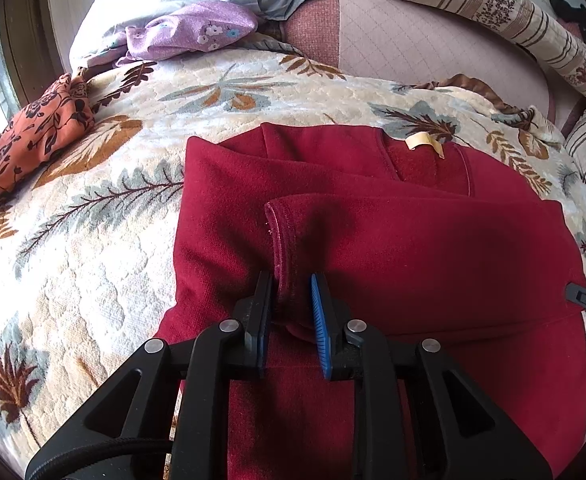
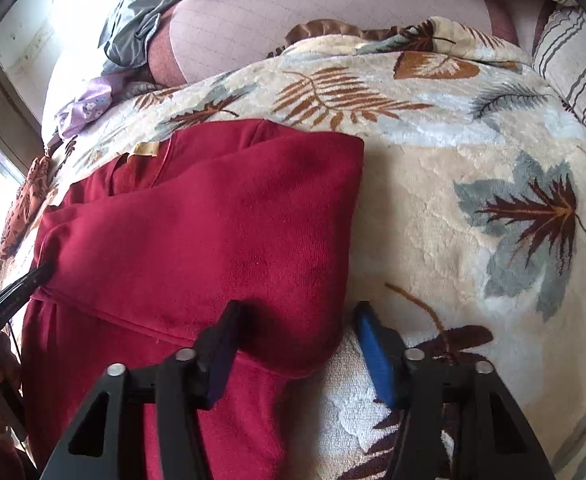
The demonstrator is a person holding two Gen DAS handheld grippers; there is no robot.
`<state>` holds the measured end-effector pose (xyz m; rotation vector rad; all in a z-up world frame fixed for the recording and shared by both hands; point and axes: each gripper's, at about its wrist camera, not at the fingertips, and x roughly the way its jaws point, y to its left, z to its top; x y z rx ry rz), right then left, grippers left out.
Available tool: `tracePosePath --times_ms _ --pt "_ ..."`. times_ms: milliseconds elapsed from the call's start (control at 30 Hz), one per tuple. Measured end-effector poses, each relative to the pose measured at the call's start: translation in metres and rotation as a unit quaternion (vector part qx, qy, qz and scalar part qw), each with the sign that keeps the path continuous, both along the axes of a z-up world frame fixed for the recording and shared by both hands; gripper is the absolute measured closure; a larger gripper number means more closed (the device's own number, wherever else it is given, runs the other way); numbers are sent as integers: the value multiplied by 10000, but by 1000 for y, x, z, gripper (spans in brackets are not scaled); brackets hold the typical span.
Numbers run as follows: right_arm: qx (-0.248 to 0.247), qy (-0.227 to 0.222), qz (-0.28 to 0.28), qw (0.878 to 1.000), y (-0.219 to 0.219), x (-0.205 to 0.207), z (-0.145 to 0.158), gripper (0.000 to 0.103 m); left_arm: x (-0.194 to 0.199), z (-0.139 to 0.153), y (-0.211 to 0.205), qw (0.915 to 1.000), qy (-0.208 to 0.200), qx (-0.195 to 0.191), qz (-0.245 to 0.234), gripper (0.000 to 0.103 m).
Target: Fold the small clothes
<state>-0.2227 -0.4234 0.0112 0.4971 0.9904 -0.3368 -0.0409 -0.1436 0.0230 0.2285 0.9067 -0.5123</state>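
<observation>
Red fleece top lies partly folded on the leaf-patterned blanket of a bed, collar and cream label at its far end. A sleeve cuff sits between the narrowly parted jaws of the left gripper; the pads seem to pinch it, though shadow blurs the contact. Right gripper hangs half open straddling the top's right edge, one pad over the fleece, the other over the blanket, gripping nothing. Beyond and to the left lie an orange floral cloth and a purple one.
</observation>
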Motion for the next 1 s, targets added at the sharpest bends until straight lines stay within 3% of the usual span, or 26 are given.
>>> tracePosePath --times_ms 67,167,300,367,400,467,533,667,833,1000 --pt "10 -152 -86 9998 -4 -4 1 69 0 1 4 10000 67 -56 -10 84" --pt "33 -116 -161 9998 -4 -10 7 71 -6 6 14 9996 223 -154 -11 83" --pt "-63 -184 -114 9997 0 -31 29 71 -23 17 29 9994 293 -115 -147 64" --pt "57 -193 84 9998 7 -44 36 70 -34 23 36 9995 264 -94 -163 61" --pt "138 -174 194 9996 12 -50 39 69 -40 25 40 9994 269 -107 -170 61" --pt "222 -162 398 9988 24 -62 41 48 -53 28 50 9991 338 -173 -164 61" --pt "253 -151 554 9980 37 -72 39 42 -67 29 60 9988 427 -189 -164 61" --pt "202 12 633 9978 61 -88 29 42 -97 36 85 9988 433 -170 -136 61" --pt "733 -43 806 9940 83 -116 20 42 -131 36 118 9984 523 -149 -132 61" --pt "597 117 1151 9915 109 -141 16 41 -159 21 140 9964 810 -120 -201 61"
